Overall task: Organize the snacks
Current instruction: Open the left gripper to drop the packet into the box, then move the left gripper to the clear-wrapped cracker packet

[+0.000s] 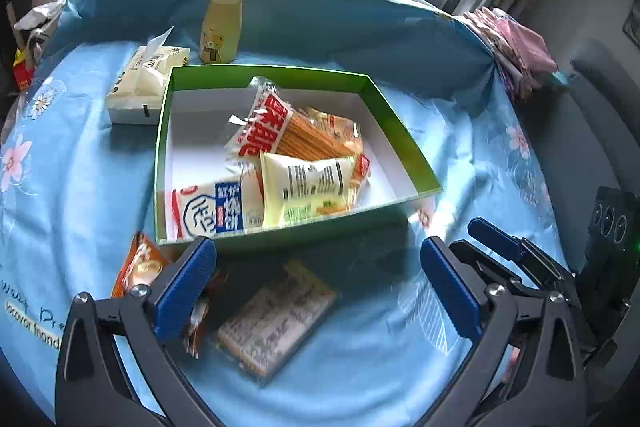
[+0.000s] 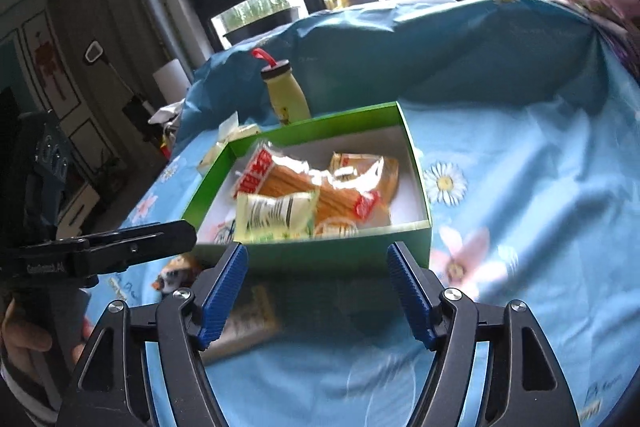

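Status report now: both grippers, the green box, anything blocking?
Left gripper open, empty. Right gripper open, empty. Green box holds several snack packs. Flat packet outside the box; path clear.

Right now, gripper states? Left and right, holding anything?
Left gripper: open, holding nothing.
Right gripper: open, holding nothing.

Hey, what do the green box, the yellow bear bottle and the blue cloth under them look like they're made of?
Green box: likely thin cardboard, smooth green outside, plain white inside, crisp folded edges. Yellow bear bottle: glossy, probably plastic or glazed ceramic, with a dark cap and red loop; hard to tell. Blue cloth: soft printed fabric, creased, with flowers.
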Available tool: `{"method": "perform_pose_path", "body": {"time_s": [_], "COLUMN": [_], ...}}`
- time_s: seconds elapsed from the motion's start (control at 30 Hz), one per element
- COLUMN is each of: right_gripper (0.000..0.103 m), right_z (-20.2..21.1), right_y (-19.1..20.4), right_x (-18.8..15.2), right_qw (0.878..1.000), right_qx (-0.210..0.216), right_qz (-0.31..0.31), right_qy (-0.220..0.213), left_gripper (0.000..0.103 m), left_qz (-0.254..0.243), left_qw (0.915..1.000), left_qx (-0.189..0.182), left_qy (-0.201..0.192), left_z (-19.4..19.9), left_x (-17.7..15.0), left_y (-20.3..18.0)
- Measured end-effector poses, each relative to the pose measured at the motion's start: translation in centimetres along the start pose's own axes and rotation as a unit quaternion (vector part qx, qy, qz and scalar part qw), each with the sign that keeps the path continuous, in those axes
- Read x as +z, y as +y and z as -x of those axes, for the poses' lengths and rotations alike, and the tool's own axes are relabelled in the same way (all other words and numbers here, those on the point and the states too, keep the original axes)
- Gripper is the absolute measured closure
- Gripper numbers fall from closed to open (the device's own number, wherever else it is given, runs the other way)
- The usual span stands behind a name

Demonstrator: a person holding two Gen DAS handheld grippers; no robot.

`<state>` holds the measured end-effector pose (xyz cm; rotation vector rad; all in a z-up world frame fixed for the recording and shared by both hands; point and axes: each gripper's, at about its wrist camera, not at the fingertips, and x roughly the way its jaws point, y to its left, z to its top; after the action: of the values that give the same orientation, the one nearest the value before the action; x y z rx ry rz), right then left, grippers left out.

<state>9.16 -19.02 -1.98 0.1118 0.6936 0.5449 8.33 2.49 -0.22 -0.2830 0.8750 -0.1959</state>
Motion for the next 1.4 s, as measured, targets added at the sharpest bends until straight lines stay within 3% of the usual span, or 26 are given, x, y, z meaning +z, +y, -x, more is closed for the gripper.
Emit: {"method": "perform_pose_path", "body": {"time_s": [0.47,0.97,1.27,1.4], "right_gripper": [0.03,0.03,0.03,0.03], "right_z": [2.9,3.3,1.3,-0.3], "right_y": [0.9,1.0,2.1,2.1], "right_x": [-4.0,-6.3,-7.0,-7.4], "right_qw": [1.0,0.999,0.997,0.994], "right_qx": [-0.003,0.005,0.03,0.052], "right_qz": [0.006,0.003,0.018,0.015], "right_qy": [0.022,0.048,0.075,0.094], "left_gripper": [0.001,0.001,0.001,0.001], "left_qz": [0.003,0.061,0.131,0.18], "left_qw": [0.9999,0.9972,0.991,0.9815], "left_qx": [0.016,0.04,-0.003,-0.039], "left_qy": [0.002,-0.01,0.03,0.053], "left_z": [3.1,5.8,4.3,2.9], "left_x": [-4.2,-7.3,-9.5,-10.0], "left_y": [-0.2,4.9,7.3,7.8]}}
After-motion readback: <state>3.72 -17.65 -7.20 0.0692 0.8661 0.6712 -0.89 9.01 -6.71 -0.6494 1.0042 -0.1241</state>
